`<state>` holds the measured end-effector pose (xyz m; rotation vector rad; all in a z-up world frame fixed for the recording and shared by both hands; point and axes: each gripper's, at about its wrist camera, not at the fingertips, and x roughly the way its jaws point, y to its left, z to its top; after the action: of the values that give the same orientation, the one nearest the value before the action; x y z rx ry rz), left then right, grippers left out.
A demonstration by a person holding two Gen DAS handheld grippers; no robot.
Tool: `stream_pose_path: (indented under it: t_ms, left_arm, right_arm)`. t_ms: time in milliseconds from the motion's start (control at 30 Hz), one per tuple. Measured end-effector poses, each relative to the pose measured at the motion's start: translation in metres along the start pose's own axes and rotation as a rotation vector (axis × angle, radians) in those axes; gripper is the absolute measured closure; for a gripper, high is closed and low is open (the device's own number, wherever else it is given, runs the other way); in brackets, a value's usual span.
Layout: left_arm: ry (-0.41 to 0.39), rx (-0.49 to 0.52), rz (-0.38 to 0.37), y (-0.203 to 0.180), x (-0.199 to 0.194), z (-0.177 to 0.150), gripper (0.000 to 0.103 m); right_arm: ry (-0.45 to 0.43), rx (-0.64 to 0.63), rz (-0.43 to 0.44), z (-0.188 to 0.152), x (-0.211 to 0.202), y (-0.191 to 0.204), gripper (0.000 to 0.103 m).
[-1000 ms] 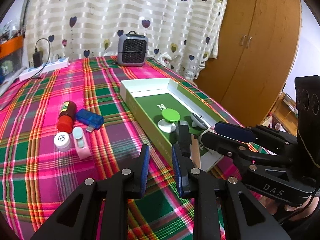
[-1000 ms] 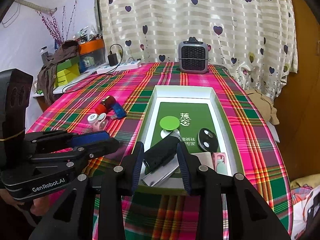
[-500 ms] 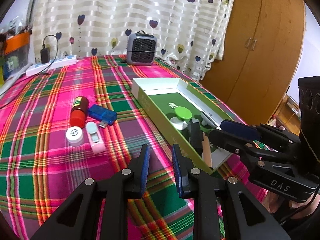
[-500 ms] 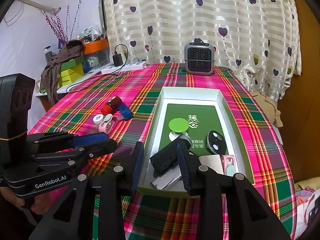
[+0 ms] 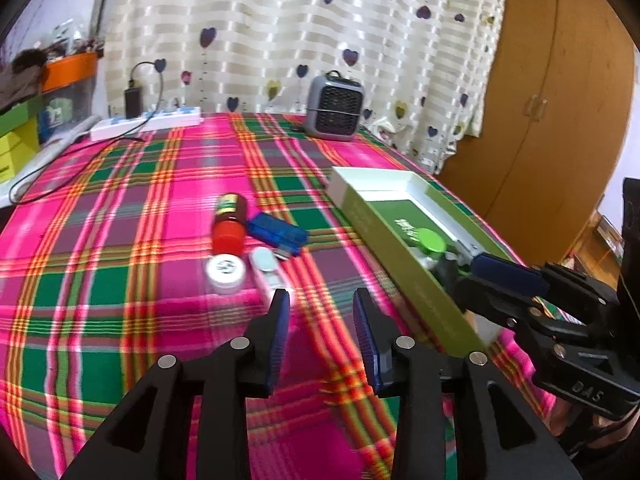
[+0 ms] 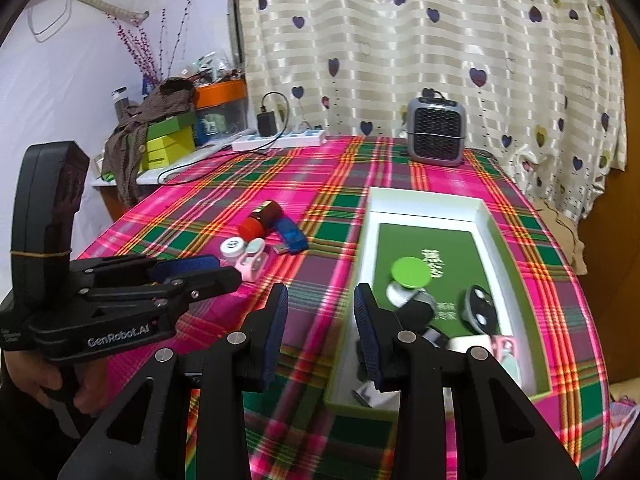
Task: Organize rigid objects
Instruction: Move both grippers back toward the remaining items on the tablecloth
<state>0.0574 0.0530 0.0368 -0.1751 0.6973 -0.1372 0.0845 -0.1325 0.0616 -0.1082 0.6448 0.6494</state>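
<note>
On the plaid cloth lie a red bottle [image 5: 229, 224], a blue USB stick [image 5: 278, 234], a white round jar [image 5: 225, 270] and a pink case [image 5: 269, 270]. My left gripper [image 5: 322, 304] hovers just in front of the pink case. Its jaws are opening and nothing is between them. A green-and-white box [image 6: 362, 264] holds a green disc [image 6: 410, 273], a black device [image 6: 416, 312], a round grey piece [image 6: 480, 308] and a pink item [image 6: 506, 350]. My right gripper [image 6: 321, 300] stands open and empty at the box's near left corner.
A small grey heater [image 6: 436, 136] stands at the table's far edge by the heart-print curtain. A white power strip [image 6: 280, 140] with a charger and cable lies at the back left. A wooden wardrobe [image 5: 560, 100] is beyond the table's right edge. A hand [image 6: 56, 384] holds the left gripper's handle.
My left gripper's jaws have spread apart, and its view has swung left towards the loose items. The right gripper has drawn back; the black device no longer shows between its jaws.
</note>
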Motion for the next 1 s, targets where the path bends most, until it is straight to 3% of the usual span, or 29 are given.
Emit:
stream_pose_path:
  t_ms: [467, 900, 1000]
  left_arm:
    - [0.057, -0.060, 0.144, 0.045, 0.033, 0.020, 0.066]
    - [0.138, -0.093, 0.138, 0.054, 0.056, 0.024, 0.066]
    - [0.143, -0.105, 0.138, 0.058, 0.059, 0.026, 0.075]
  right_arm:
    - [0.047, -0.041, 0.044, 0.006, 0.026, 0.019, 0.067]
    - [0.081, -0.063, 0.063, 0.009, 0.037, 0.030, 0.067]
    - [0.090, -0.056, 0.063, 0.010, 0.039, 0.031, 0.067]
